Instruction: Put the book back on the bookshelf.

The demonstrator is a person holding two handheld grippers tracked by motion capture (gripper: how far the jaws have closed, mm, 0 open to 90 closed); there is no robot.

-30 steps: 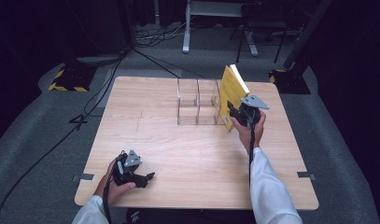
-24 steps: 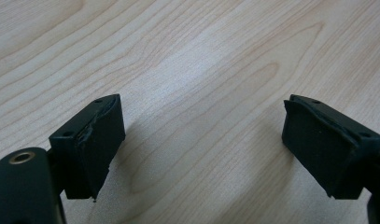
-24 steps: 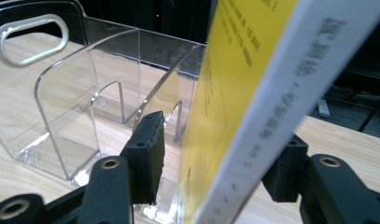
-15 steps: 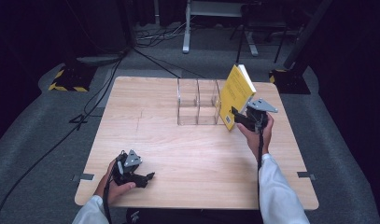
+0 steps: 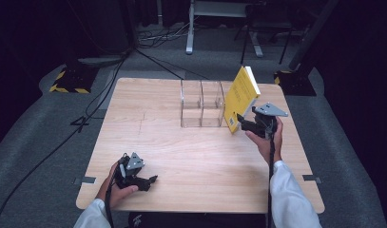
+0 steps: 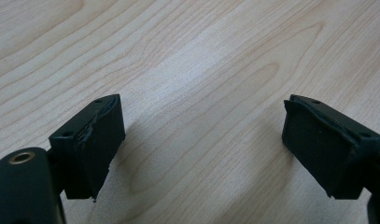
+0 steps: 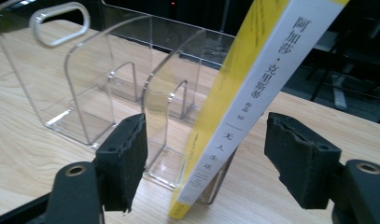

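since a second ago your right gripper (image 7: 204, 163) has just been opening, releasing the yellow book (image 5: 240, 97); it leans on the clear rack (image 5: 200, 103), not yet slotted. left gripper (image 6: 201, 149) gapes empty.

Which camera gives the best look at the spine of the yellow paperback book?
The right gripper view: the yellow paperback book leans close between the open jaws, its white spine lettering sharp. The high view shows it small, tilted against the clear acrylic rack.

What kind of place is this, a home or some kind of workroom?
Probably a lab or recording studio, not a home. A bare wooden table stands on grey carpet amid dark surroundings, cables trail across the floor, and black-and-yellow-striped stand bases sit beside the table.
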